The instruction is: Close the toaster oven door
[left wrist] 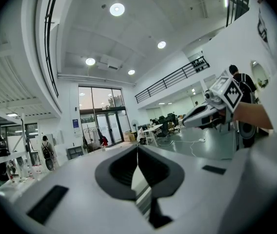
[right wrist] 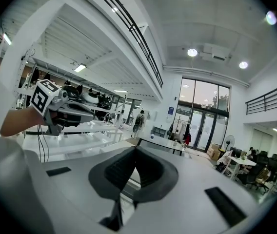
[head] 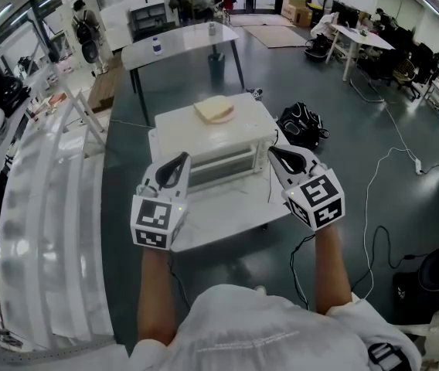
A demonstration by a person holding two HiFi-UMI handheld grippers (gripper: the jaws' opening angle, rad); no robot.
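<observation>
A white toaster oven [head: 218,147] stands on a small white table [head: 227,216] in the head view. Its door looks upright against the front. A slice of bread [head: 214,110] lies on the oven's top. My left gripper [head: 181,159] hovers at the oven's front left corner and my right gripper [head: 274,152] at its front right corner. Both point at the oven and touch nothing. In the left gripper view the left gripper [left wrist: 137,148] has its pads together with nothing between them. The right gripper [right wrist: 135,150] is likewise shut and empty in its own view.
A black bag [head: 303,126] lies on the floor right of the oven, with cables [head: 374,184] trailing past it. White racks [head: 42,207] run along the left. A long table [head: 181,41] stands behind the oven, and desks with chairs [head: 366,41] at the back right.
</observation>
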